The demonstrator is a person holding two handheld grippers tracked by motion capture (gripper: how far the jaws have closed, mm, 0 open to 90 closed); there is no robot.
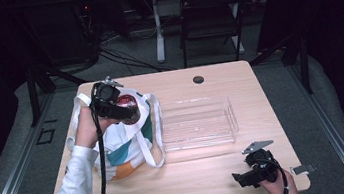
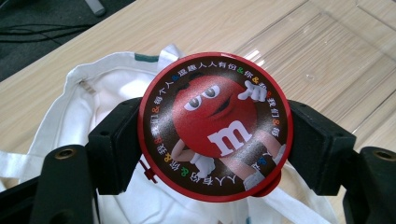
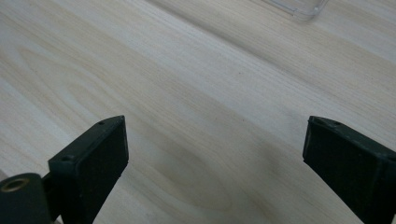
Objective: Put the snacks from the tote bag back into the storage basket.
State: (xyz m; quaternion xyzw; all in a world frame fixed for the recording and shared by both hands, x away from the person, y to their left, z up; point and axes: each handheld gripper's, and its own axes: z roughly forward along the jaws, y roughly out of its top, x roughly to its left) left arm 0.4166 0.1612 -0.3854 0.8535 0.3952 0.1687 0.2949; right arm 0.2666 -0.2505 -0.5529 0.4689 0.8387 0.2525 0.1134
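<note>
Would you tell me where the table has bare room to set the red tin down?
Free: inside the clear tray, and the bare wood between the tray and the right gripper. Crowded: the left side, where the tote bag lies under the left gripper holding the red tin.

A pale wooden table [image 1: 205,173] stands on a grey floor, with a dark folding chair [image 1: 210,19] beyond its far edge. On the table's left part lies a white cloth tote bag with teal and orange patches [image 1: 126,151]. Above the bag, the left gripper [image 1: 123,109] clamps a round red tin [image 1: 129,106]. Just right of the bag sits a clear plastic rectangular tray [image 1: 198,123]. The right gripper [image 1: 241,178] rests near the table's front right corner, jaws apart.
</note>
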